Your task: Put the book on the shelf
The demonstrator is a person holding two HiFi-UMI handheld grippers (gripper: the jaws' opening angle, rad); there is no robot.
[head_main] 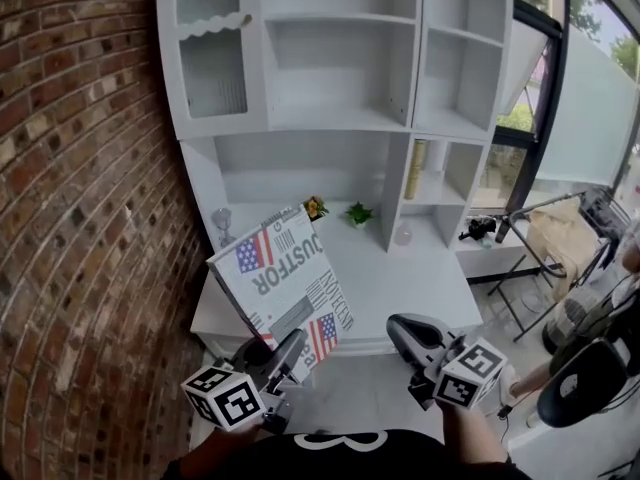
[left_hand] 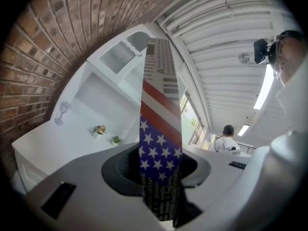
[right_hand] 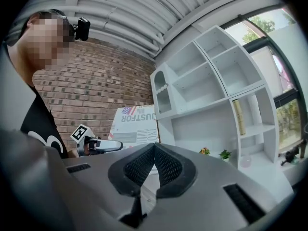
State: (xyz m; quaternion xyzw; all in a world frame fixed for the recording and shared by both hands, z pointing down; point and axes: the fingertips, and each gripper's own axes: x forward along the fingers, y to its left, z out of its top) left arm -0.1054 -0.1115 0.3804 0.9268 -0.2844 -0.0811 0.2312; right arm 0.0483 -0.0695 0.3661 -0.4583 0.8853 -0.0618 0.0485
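My left claw (head_main: 291,354) pinched the tilted book (head_main: 279,276) by its near corner, short of the shelf (head_main: 340,120), while my right claw (head_main: 404,330) was pressed together, empty; I judged it best to stand the book upright before sliding it in.

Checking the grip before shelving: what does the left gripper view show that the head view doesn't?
Only the left gripper view: the book seen edge-on, clamped between the left gripper's jaws, and a person in white far behind. Only the head view: the book's printed cover and the right gripper, which carries nothing. Both: the white shelf, two small plants on its counter, and the brick wall.
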